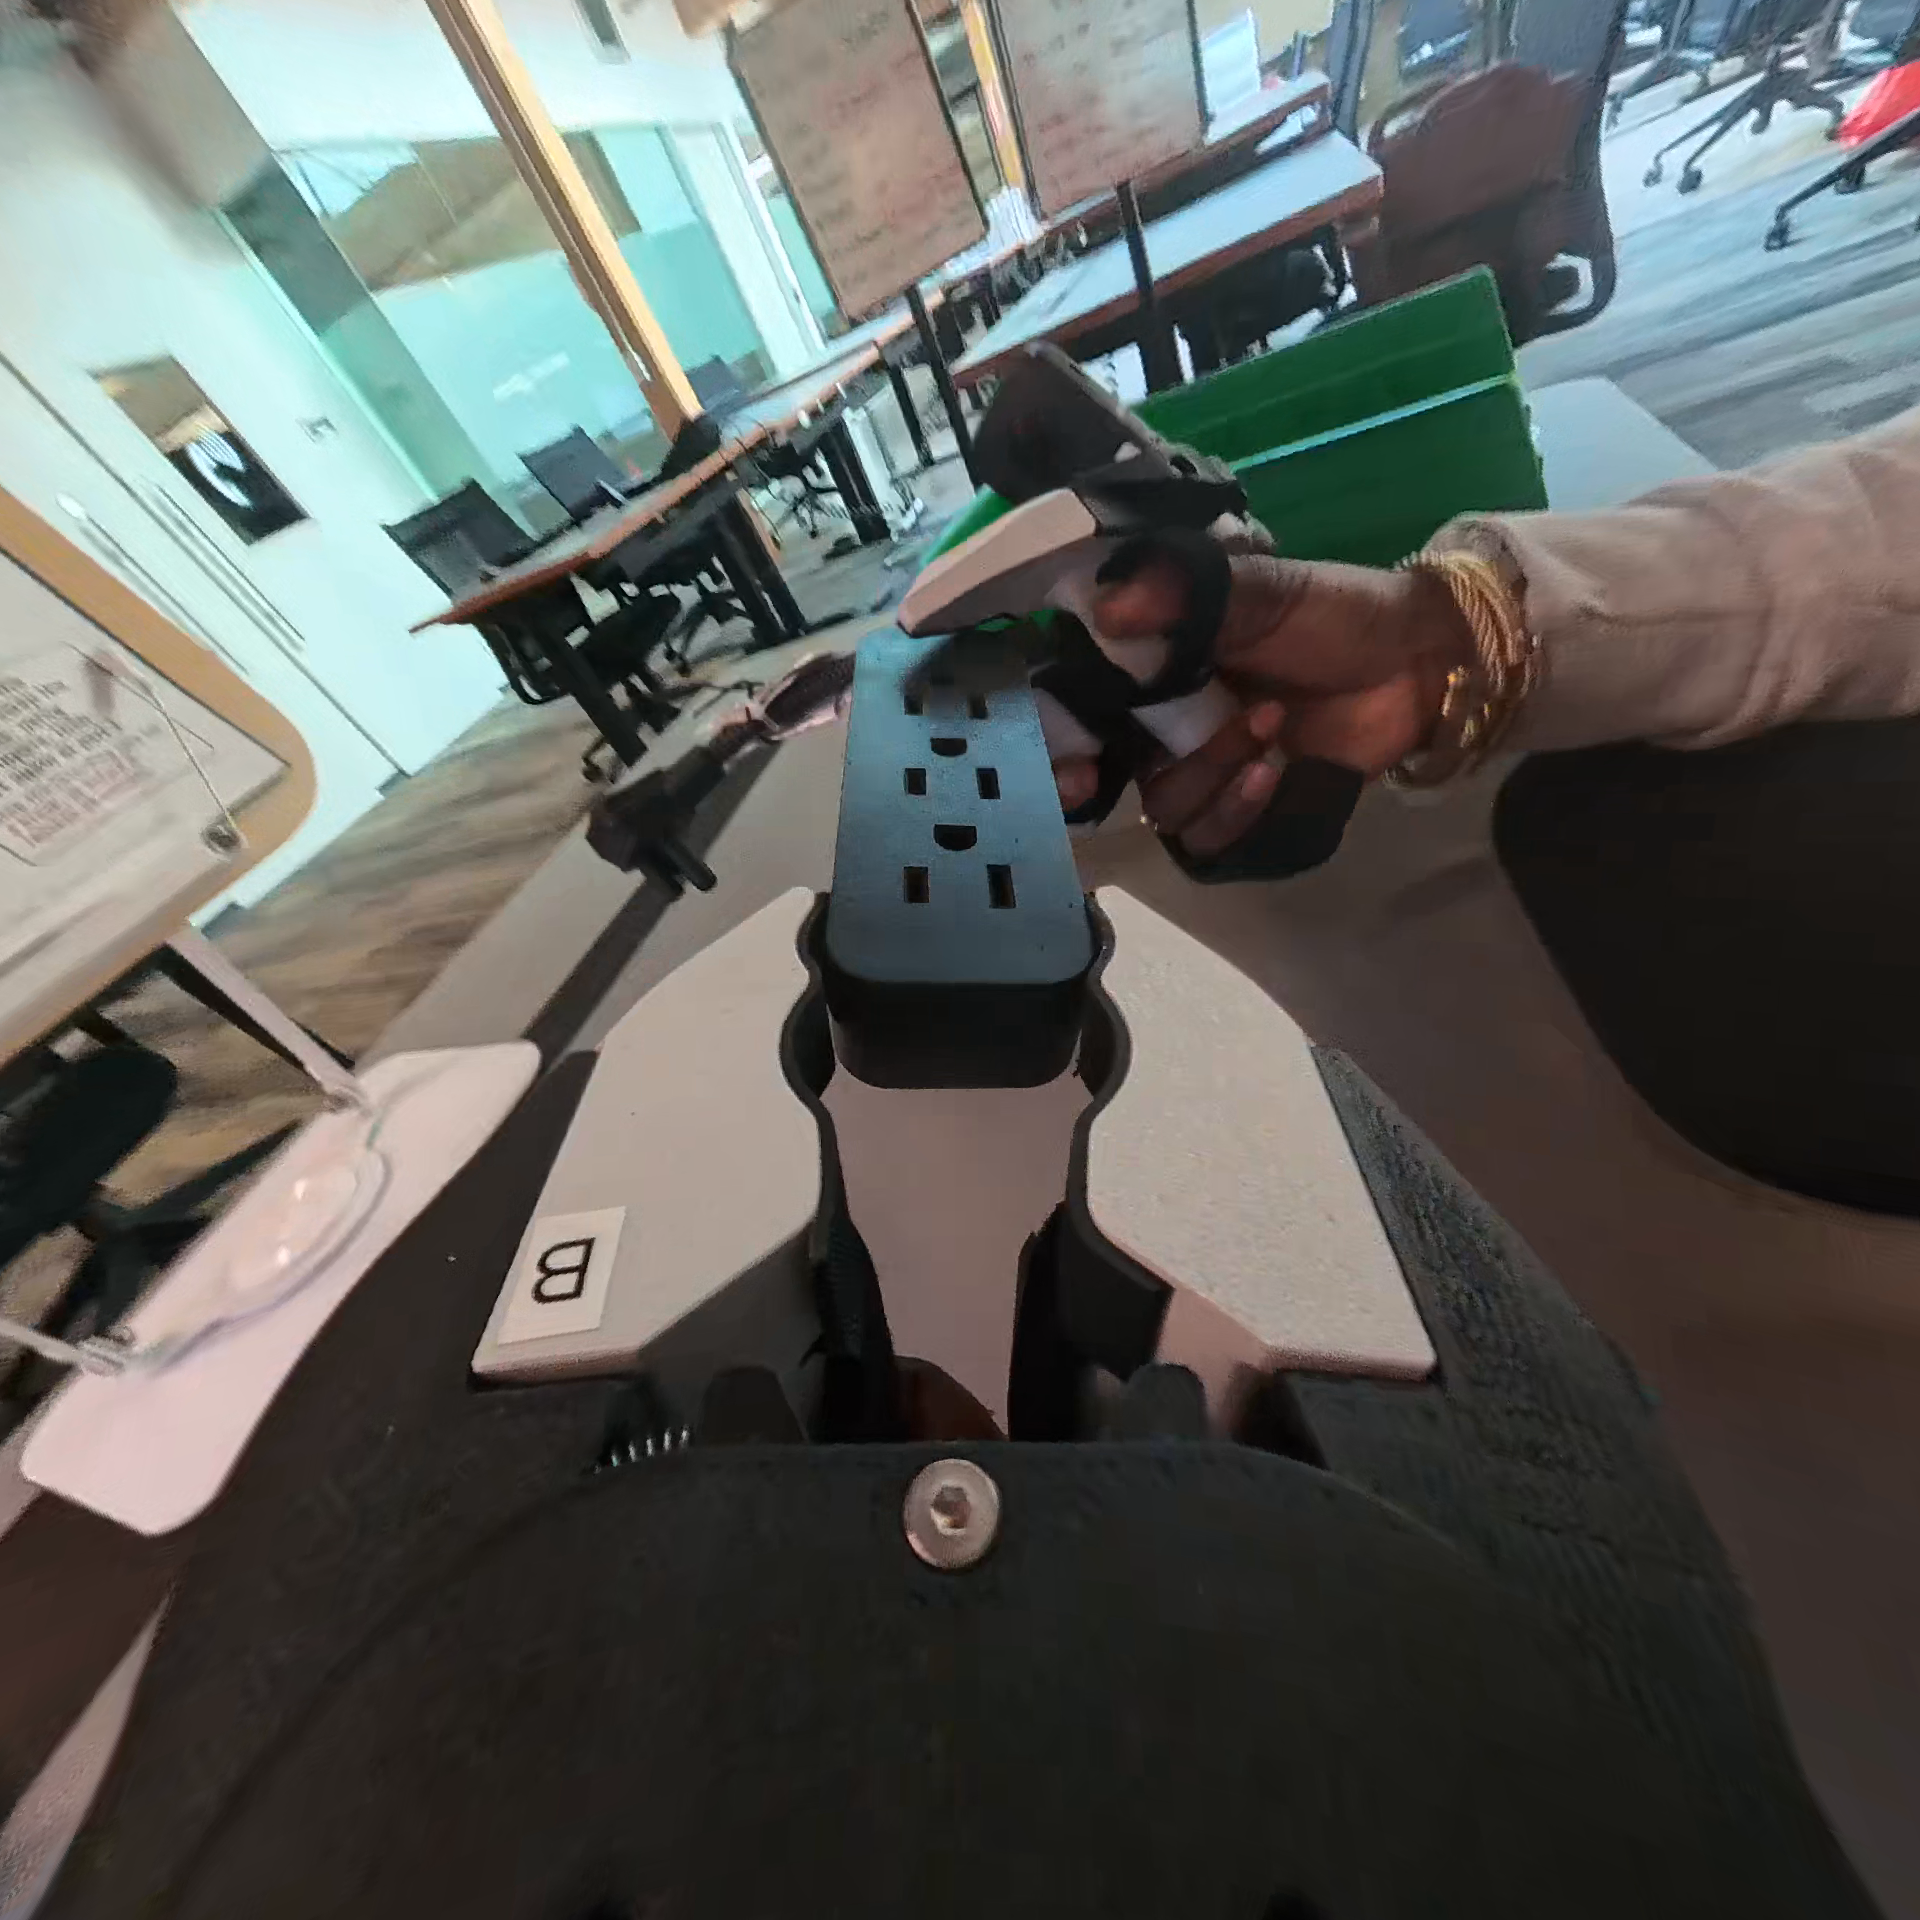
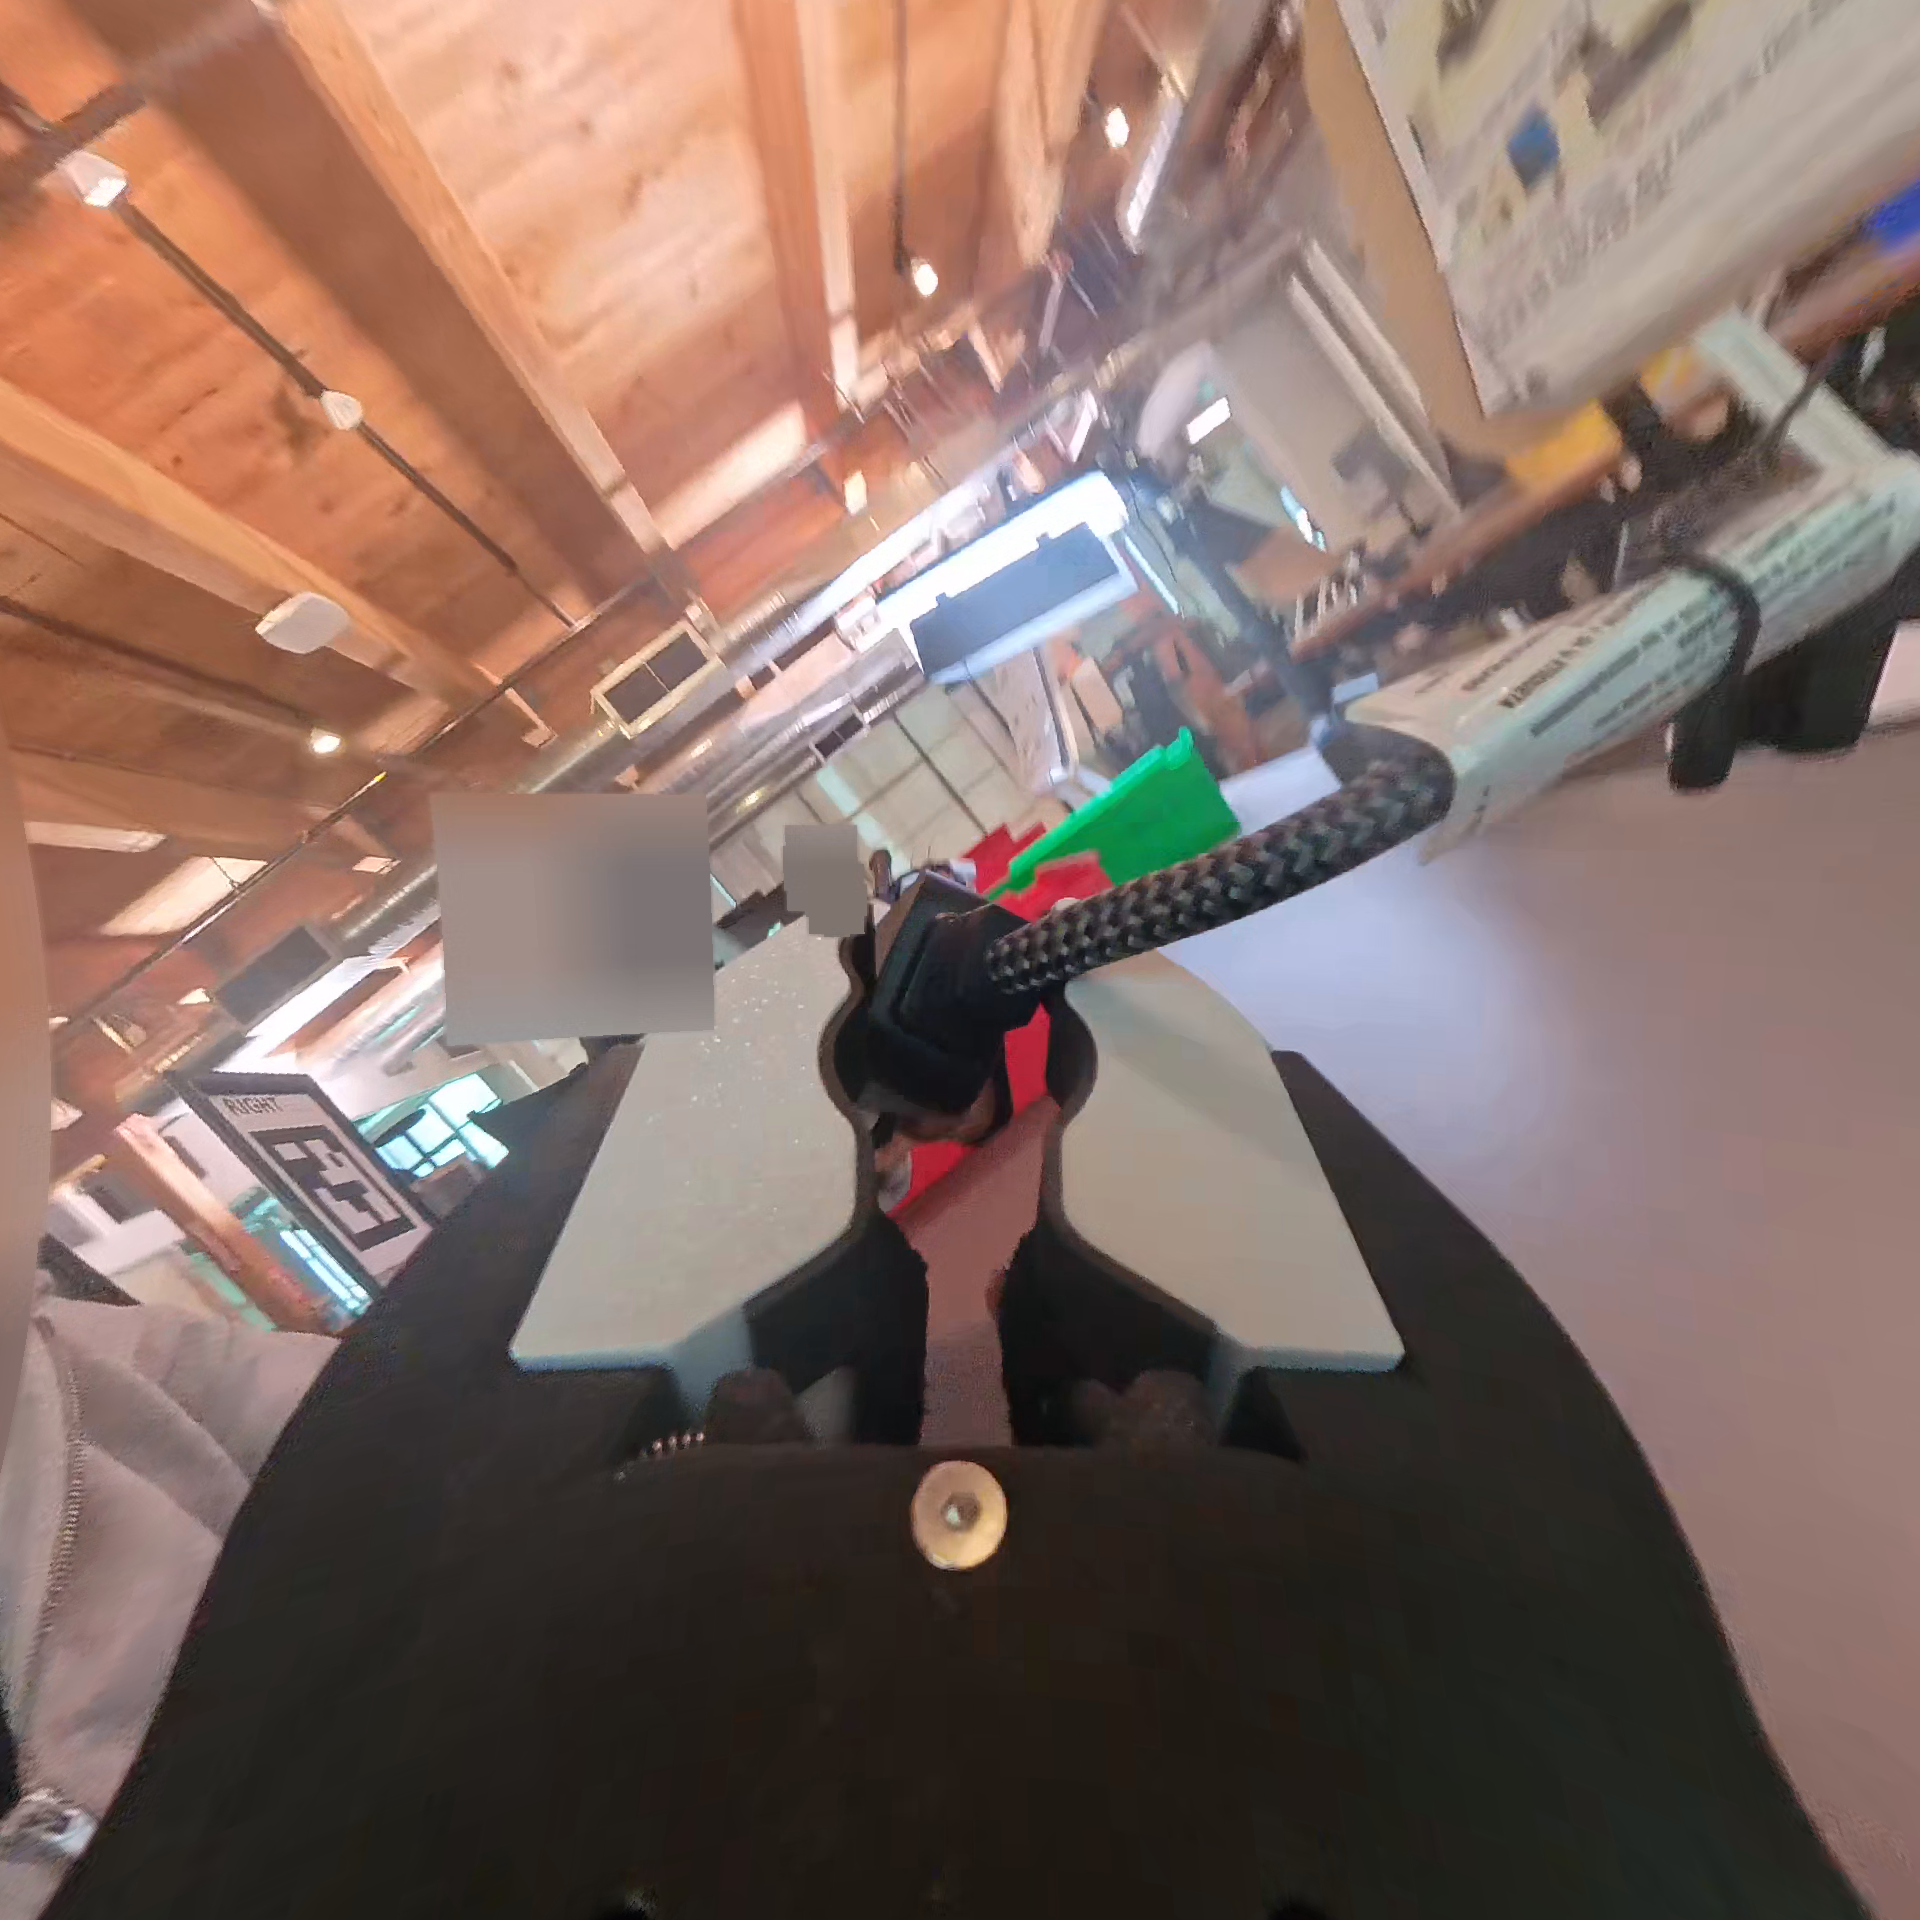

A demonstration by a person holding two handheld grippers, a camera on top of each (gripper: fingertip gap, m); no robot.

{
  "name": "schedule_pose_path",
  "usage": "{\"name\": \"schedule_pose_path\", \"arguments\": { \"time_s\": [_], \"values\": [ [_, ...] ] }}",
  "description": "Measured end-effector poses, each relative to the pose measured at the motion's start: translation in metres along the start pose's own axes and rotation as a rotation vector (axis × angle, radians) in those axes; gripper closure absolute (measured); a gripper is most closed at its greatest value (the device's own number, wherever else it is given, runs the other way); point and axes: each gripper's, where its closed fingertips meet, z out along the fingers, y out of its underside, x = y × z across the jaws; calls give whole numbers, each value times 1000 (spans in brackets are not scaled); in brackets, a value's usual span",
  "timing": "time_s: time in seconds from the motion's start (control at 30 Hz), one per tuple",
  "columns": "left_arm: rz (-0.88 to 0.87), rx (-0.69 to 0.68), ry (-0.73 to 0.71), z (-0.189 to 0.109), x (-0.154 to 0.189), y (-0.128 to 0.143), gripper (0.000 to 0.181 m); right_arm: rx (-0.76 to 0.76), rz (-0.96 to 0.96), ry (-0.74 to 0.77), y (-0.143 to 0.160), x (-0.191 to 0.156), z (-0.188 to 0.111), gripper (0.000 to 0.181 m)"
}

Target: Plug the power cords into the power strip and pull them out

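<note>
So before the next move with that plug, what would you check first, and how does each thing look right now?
1. Left gripper clamps the near end of the power strip: ok.
2. Right gripper holds the plug of the braided cord: ok.
3. Plug lined up with a socket: cannot tell; the far end is hidden by the right gripper.
4. Near sockets free: ok, all empty.
5. Second plug lies clear on the table, left of the strip: ok.
</note>
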Motion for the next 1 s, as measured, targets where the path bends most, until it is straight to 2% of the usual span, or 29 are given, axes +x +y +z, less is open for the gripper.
{"name": "schedule_pose_path", "arguments": {
  "time_s": [0.17,0.33,0.5,0.6,0.67,0.77,0.87,0.93,1.0],
  "values": [
    [-157,-207,101,-1,4,49,136,-239,240,175,39,39,-8,152],
    [-198,-519,172,-1,21,106,136,-514,179,291,72,54,-21,150],
    [-170,-638,227,-7,32,122,136,-730,99,319,92,46,-32,146],
    [-151,-679,264,-12,38,127,136,-933,2,396,107,54,-54,153],
    [-123,-691,272,-15,38,129,136,-1013,-94,416,108,56,-65,150],
    [-119,-707,273,-17,38,130,136,-1005,-150,403,97,51,-68,143],
    [-139,-710,287,-20,39,130,136,-992,-330,412,80,50,-70,144],
    [-151,-716,308,-23,42,130,136,-888,-508,349,65,40,-54,142],
    [-155,-724,326,-25,45,130,136,-783,-694,226,61,22,-33,127]
  ]
}}
